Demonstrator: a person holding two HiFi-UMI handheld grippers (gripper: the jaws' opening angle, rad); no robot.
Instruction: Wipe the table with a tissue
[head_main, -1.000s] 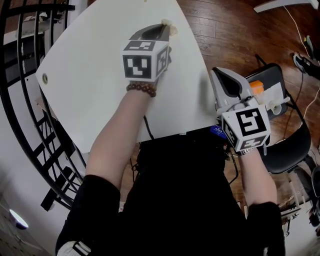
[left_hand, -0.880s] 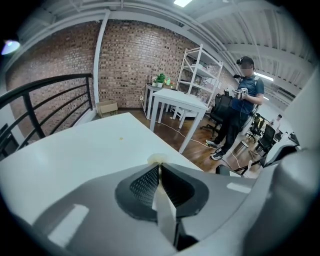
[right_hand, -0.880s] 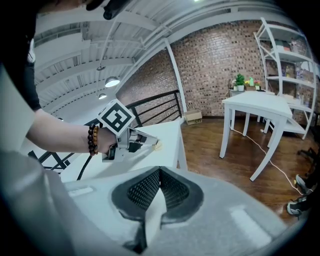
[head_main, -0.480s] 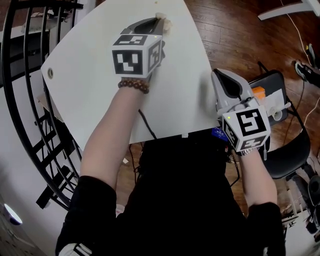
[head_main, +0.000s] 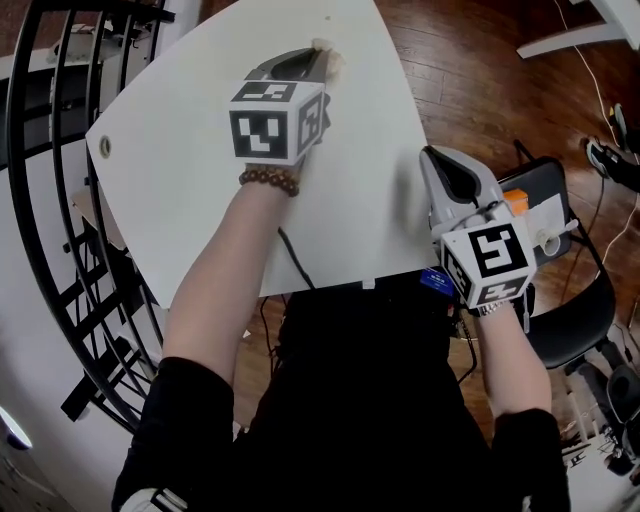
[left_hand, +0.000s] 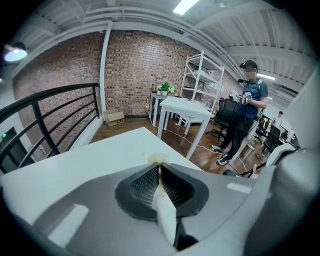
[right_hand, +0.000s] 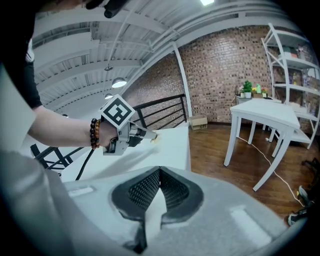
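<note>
Sticking from left hand-held gripper (head_main: 318, 62): tissue (head_main: 329, 57)

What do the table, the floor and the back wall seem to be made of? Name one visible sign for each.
Table: probably laminate or painted board; flat, uniform white, matt.
Floor: wood planks, dark brown with a slight sheen; board seams and grain show.
Back wall: bare brick; red-brown courses with pale mortar lines.

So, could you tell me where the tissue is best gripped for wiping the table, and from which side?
Probably as the left gripper has it: jaws shut on the bunched middle of the tissue, a small wad poking past the tips. It is soft, so any pinch holds; slanting down from above puts that wad on the table.
</note>
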